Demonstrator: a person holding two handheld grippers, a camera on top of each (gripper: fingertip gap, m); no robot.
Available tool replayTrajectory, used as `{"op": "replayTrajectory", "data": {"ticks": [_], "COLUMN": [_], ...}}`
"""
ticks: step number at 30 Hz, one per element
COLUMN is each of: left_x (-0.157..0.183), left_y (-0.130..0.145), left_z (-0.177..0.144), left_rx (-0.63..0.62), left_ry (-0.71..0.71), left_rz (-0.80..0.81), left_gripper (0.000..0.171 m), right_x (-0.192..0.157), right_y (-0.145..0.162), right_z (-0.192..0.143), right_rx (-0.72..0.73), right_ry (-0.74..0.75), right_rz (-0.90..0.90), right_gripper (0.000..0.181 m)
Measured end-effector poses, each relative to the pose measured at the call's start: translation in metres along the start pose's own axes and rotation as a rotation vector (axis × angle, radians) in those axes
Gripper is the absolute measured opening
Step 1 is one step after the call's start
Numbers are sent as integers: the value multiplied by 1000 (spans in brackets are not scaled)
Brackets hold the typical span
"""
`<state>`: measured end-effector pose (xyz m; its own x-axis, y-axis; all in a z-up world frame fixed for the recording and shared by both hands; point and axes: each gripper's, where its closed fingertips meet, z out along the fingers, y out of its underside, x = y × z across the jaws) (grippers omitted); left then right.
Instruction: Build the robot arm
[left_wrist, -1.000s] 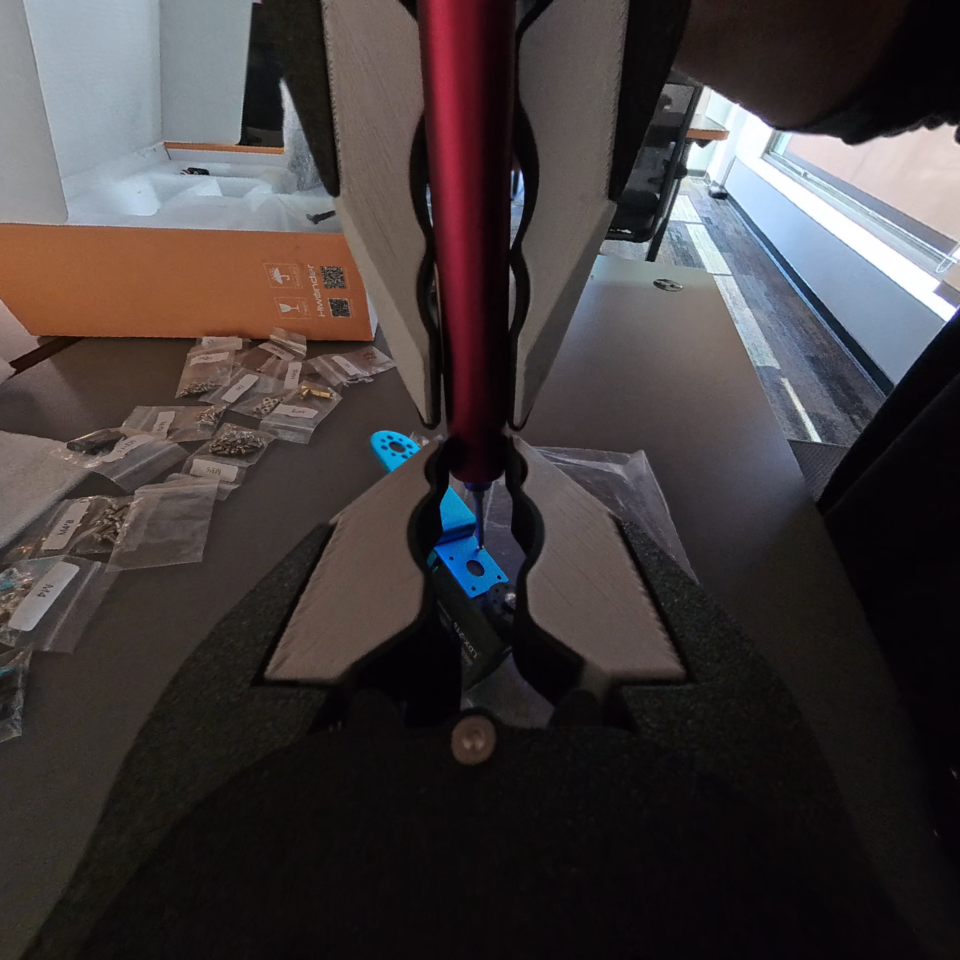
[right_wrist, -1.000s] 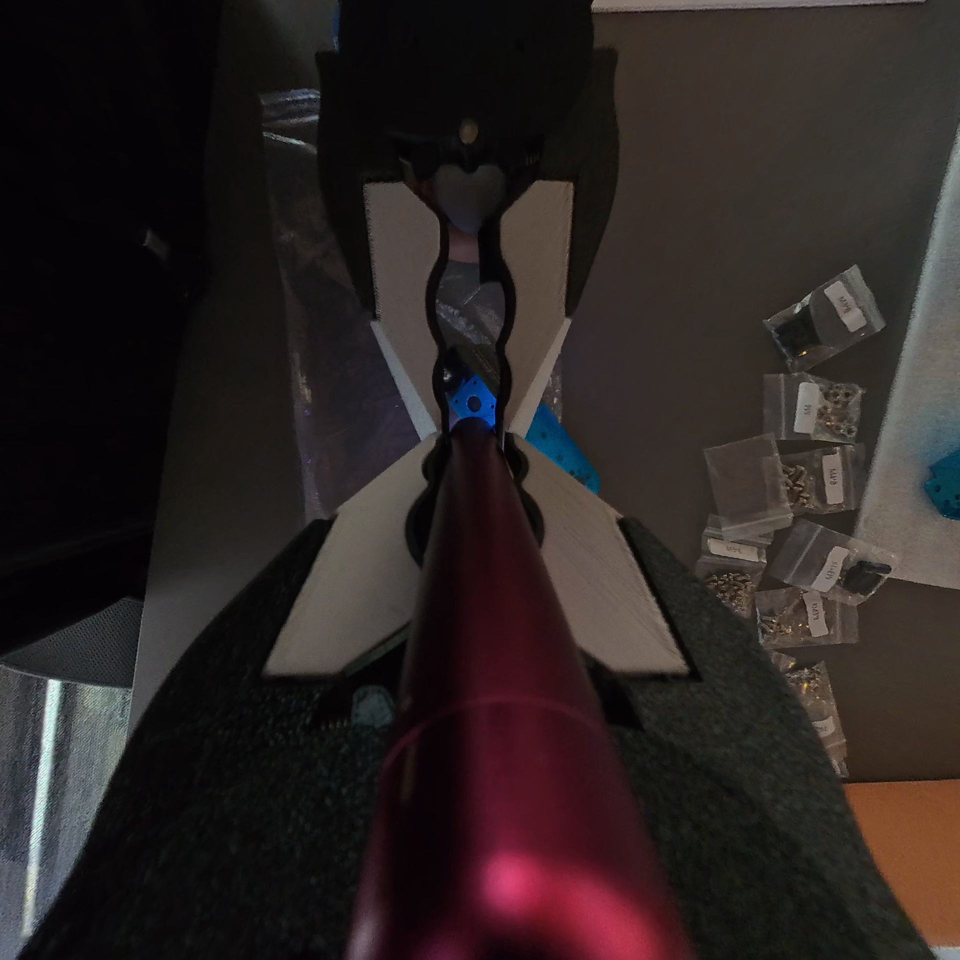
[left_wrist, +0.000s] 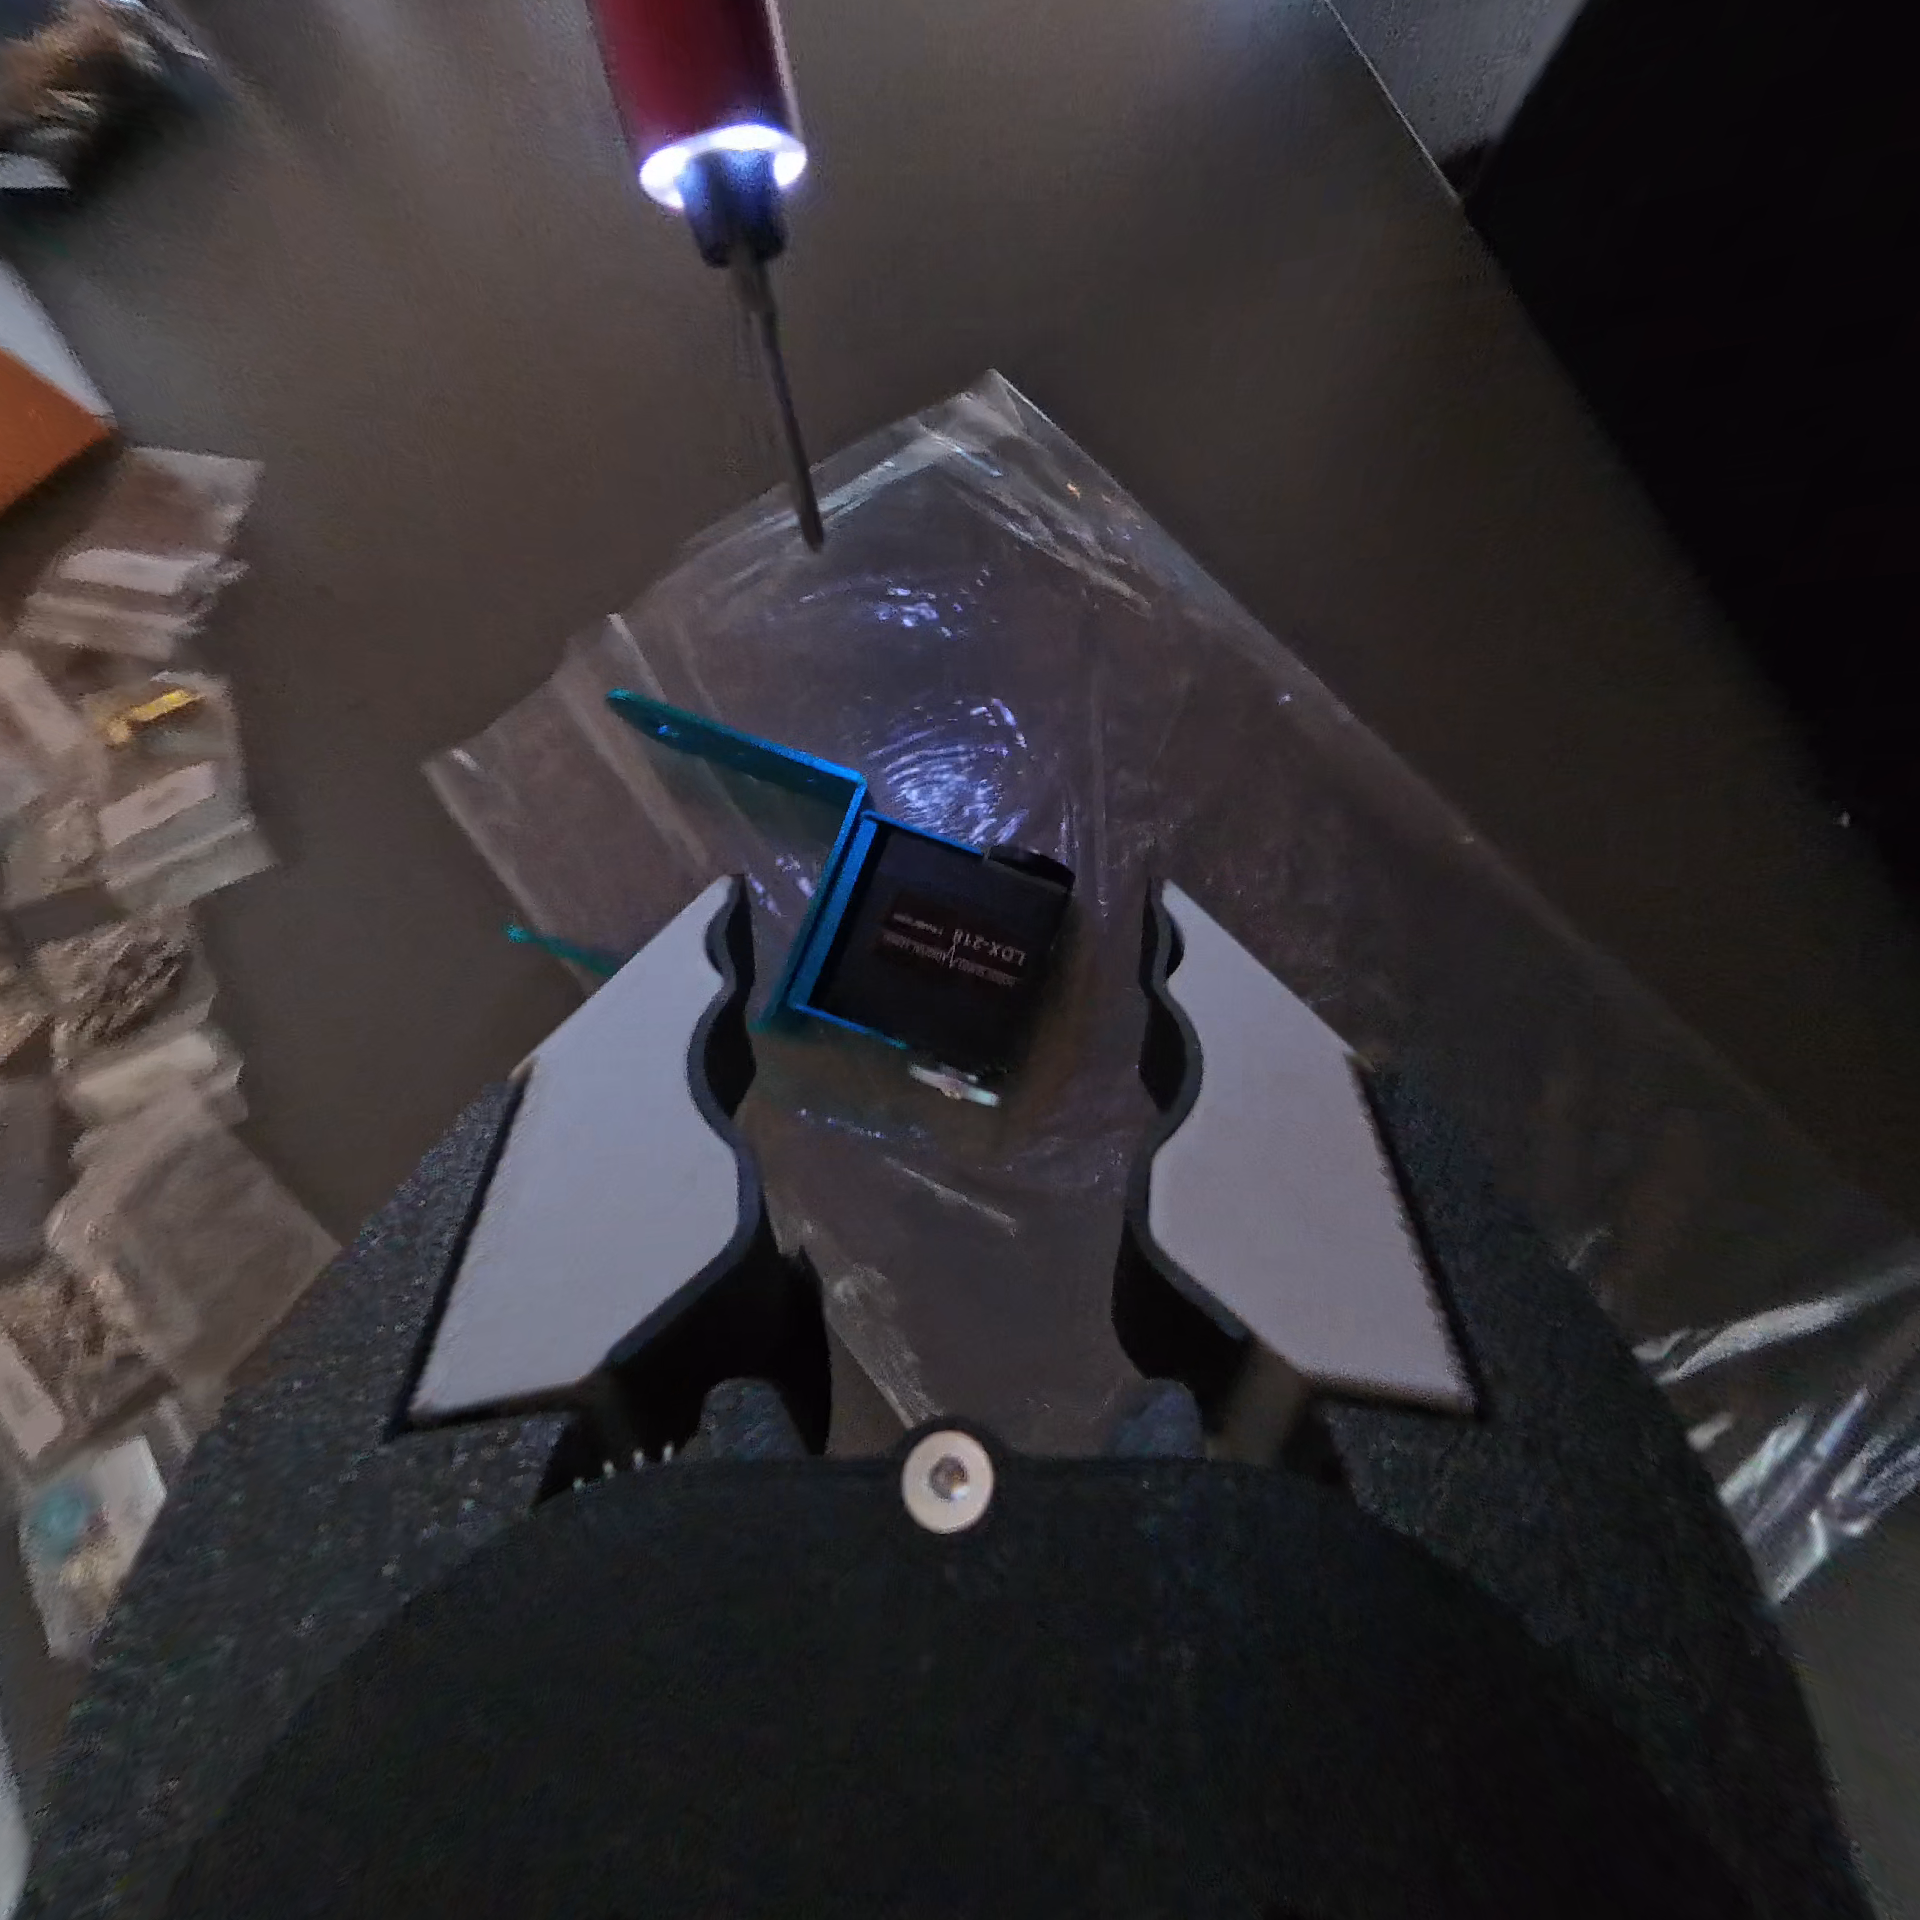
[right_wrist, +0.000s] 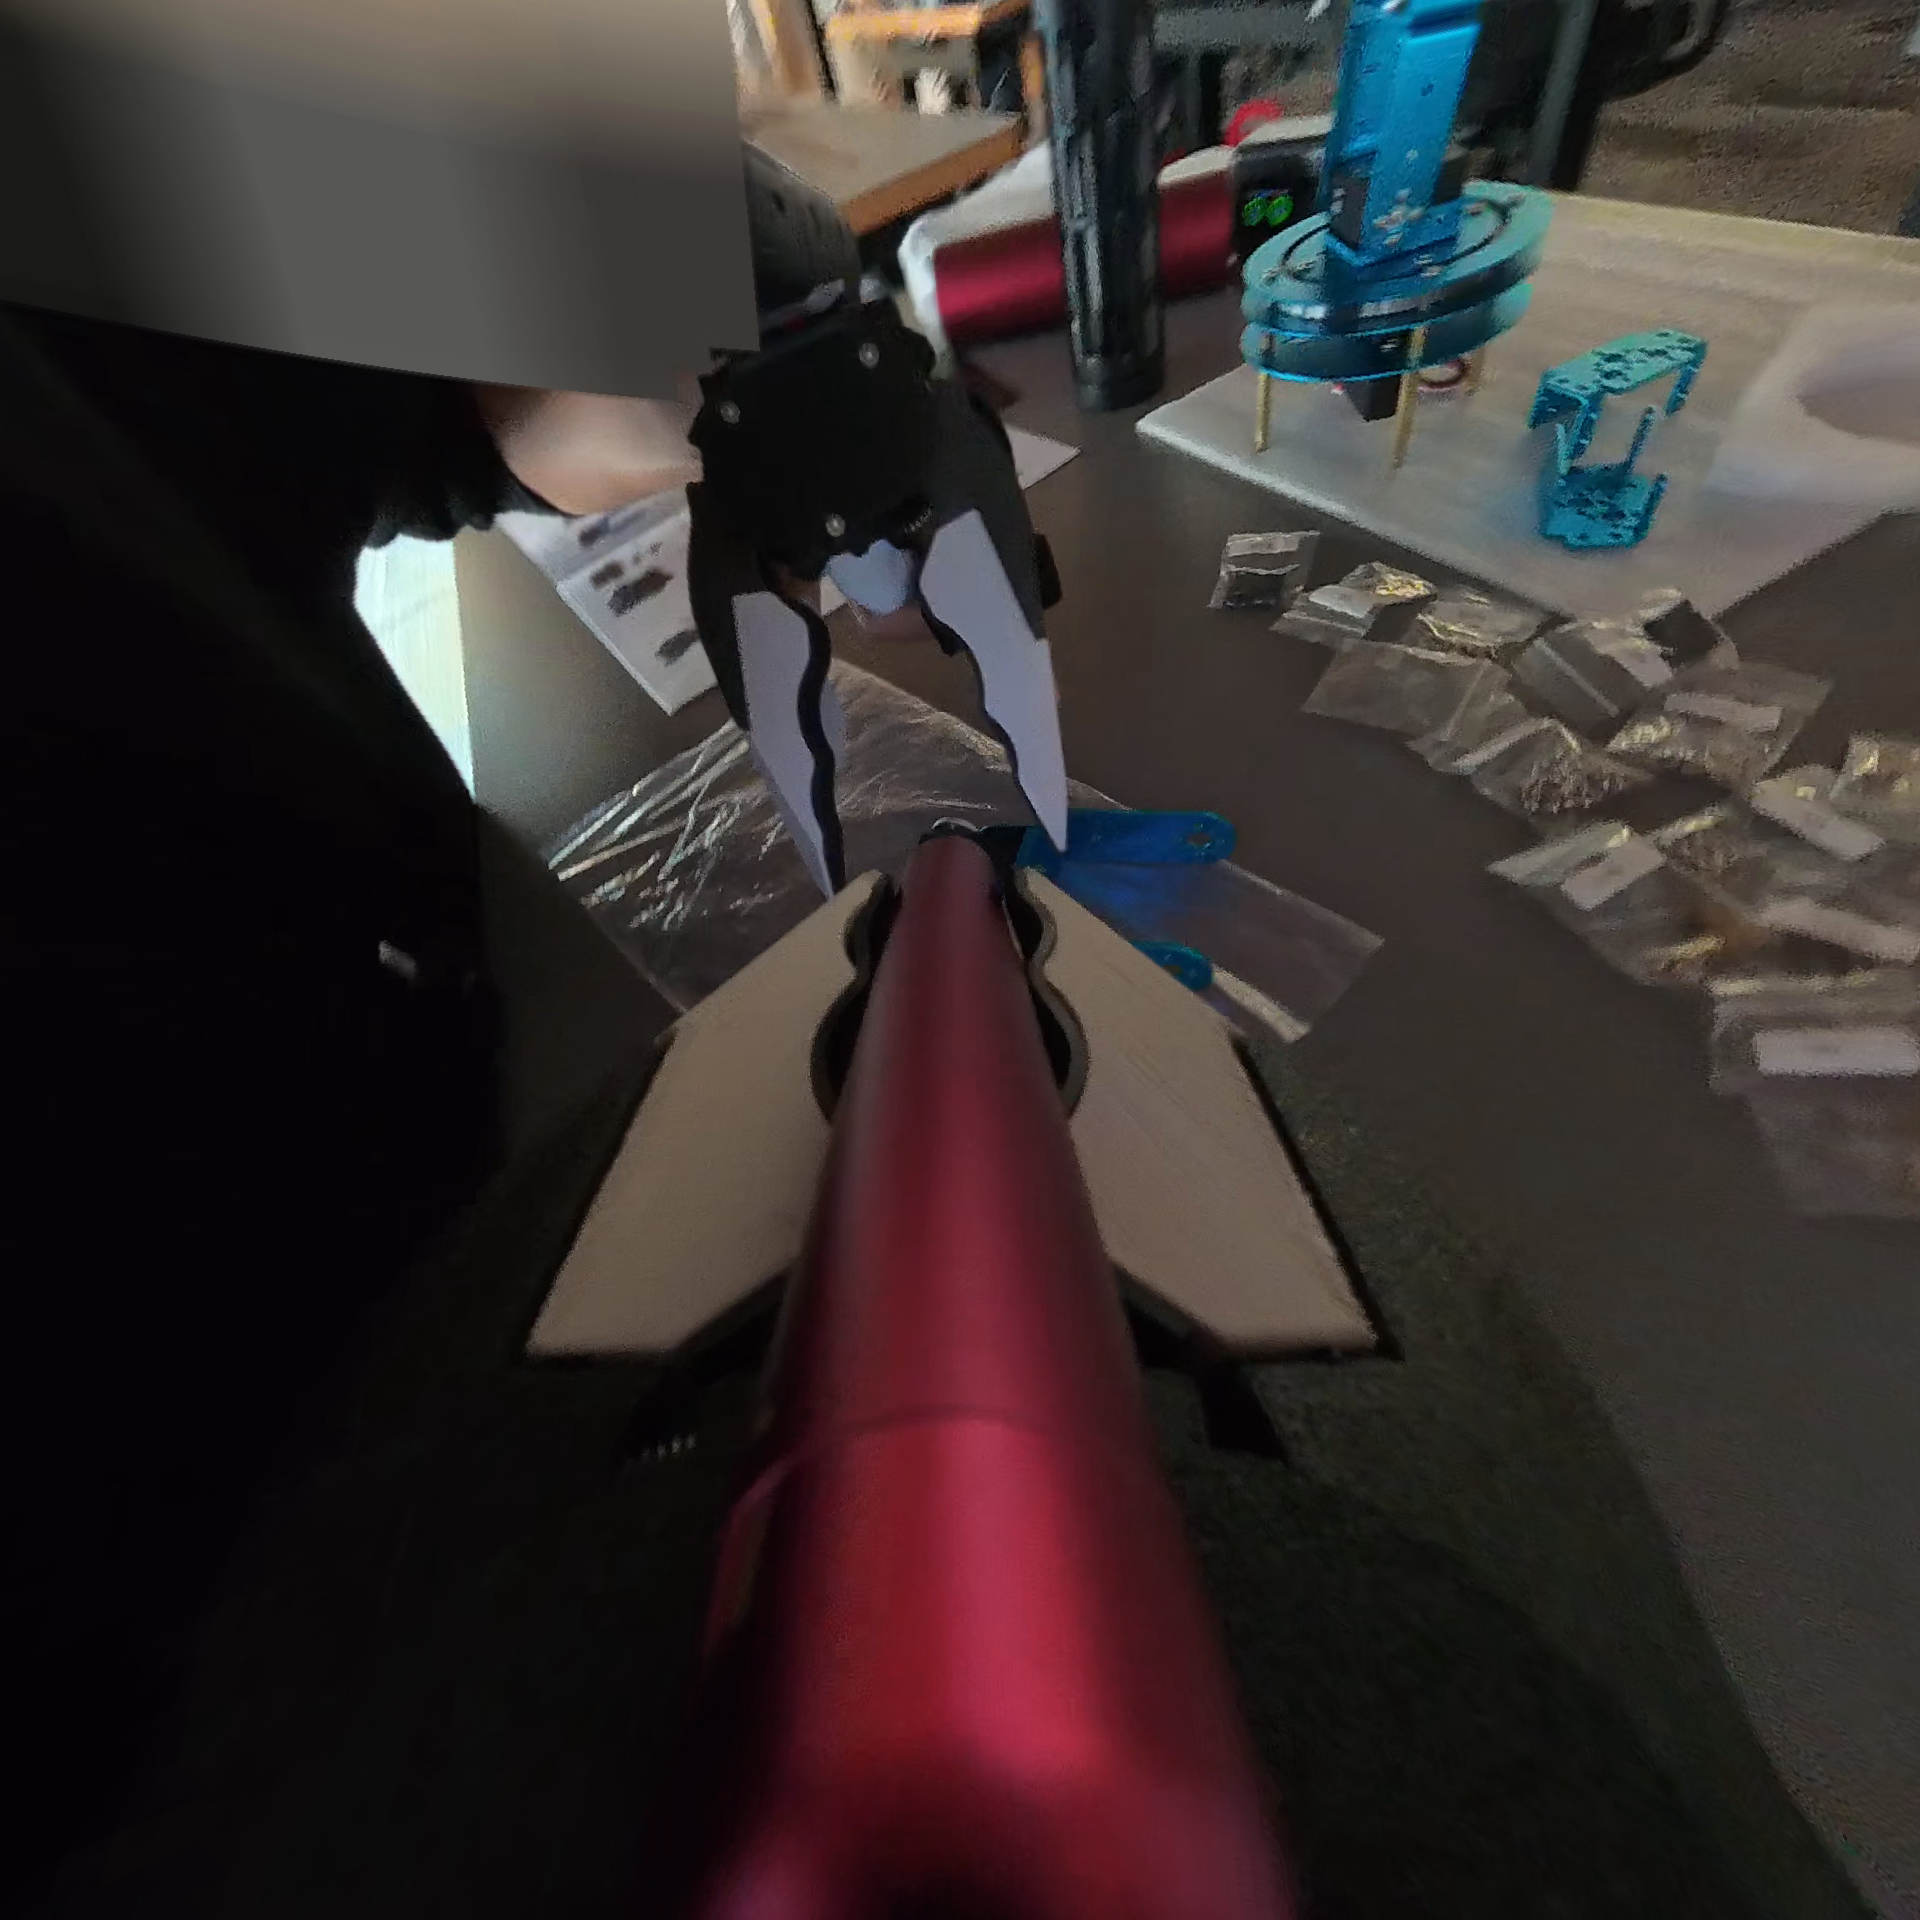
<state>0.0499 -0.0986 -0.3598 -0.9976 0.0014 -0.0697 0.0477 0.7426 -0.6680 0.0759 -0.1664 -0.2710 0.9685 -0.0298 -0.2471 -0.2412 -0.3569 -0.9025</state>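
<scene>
Red screwdriver (right_wrist: 935, 1351) gripped by right claw (right_wrist: 951, 894); left claw (left_wrist: 940, 997) spread over servo (left_wrist: 951, 951).

- Small clear bags of screws (right_wrist: 1621, 717) scattered on the dark table (right_wrist: 1558, 1351).
- Blue round-based assembly (right_wrist: 1392, 260) on a white sheet (right_wrist: 1714, 499), beside a blue bracket frame (right_wrist: 1600, 436).

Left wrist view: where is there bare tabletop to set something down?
Bare dark tabletop lies beyond the clear plastic bag, right of the red screwdriver. The left edge is crowded with small clear hardware bags.
</scene>
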Motion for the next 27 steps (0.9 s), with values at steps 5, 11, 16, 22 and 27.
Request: {"op": "replayTrajectory", "data": {"ticks": [5, 11, 16, 22, 27], "left_x": [4, 3, 1, 7, 26], "left_y": [16, 17, 0, -22, -11], "left_z": [21, 20, 6, -12, -3], "left_rx": [-169, -218, -85, 165, 153], "left_ry": [121, 141, -21, -200, -164], "left_rz": [96, 110, 83, -114, -199], "left_gripper": [71, 57, 52, 52, 52], "right_x": [-6, -1, -3, -12, -22], "right_y": [18, 32, 33, 37, 45], "right_z": [-5, -17, -10, 13, 28], "right_rx": [168, 256, 311, 306, 239], "right_ry": [110, 214, 216, 173, 133], "right_rz": [149, 264, 372, 423, 454], "right_gripper": [22, 22, 22, 21, 21]}}
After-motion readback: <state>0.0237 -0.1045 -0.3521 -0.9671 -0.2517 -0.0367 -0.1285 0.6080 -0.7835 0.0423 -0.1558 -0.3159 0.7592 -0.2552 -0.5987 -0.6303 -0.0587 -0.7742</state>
